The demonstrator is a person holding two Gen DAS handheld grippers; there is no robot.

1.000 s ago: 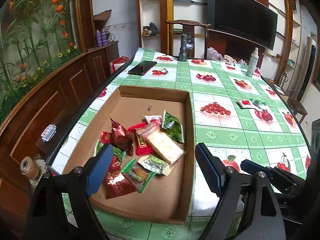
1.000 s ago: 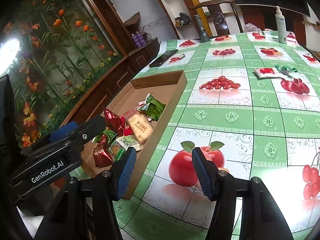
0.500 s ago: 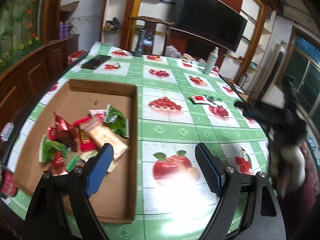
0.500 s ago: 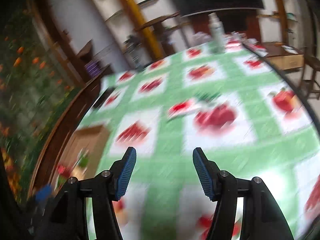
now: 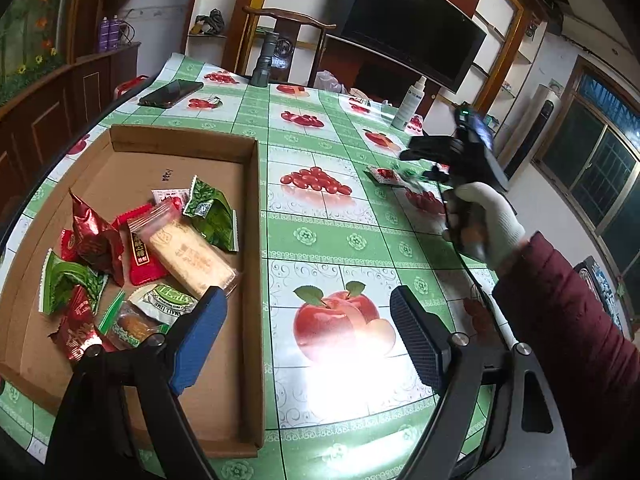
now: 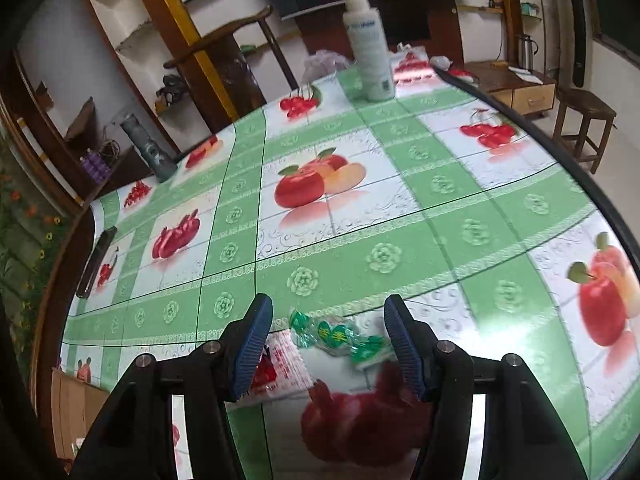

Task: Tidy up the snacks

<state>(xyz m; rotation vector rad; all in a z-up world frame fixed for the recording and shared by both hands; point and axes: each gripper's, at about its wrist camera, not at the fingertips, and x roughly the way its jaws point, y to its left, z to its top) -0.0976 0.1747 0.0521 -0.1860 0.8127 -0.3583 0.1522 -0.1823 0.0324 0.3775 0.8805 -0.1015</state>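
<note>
- The left gripper [image 5: 308, 336] has its jaws spread wide with nothing between them; it hangs above the right wall of the cardboard box [image 5: 252, 208], over the apple print on the table [image 5: 320, 240].
- The right gripper [image 6: 328, 344] also has its jaws wide apart and empty, bracketing the two loose snacks without touching either, as far as the right wrist view shows.
- In the box, toward 9 o'clock from the left jaws, sits the sorted pile: a long biscuit pack [image 5: 188, 252], red foil packets [image 5: 96, 240] and green packets [image 5: 210, 212].
- The green candy wrapper [image 6: 340, 338] lies between the right jaws, toward the right pad; the red and white packet [image 6: 280, 364] lies just beside it at 8 o'clock, partly under the left pad.
- The step in hand looks like picking one loose snack to carry to the box. Taking the green candy wrapper alone seems cleanest: shift slightly toward 3 o'clock so the left pad clears the red and white packet.
- Come down until the pads nearly meet the cloth, then close slowly; thin film tends to slide or fold away.
- Grip the middle of the wrapper, not a twisted end, which could slip out.
- The box lies well apart, toward 9 o'clock; the left gripper should keep clear of the drop spot.
- The spray bottle [image 6: 368, 40] at 12 o'clock is out of the way.
</note>
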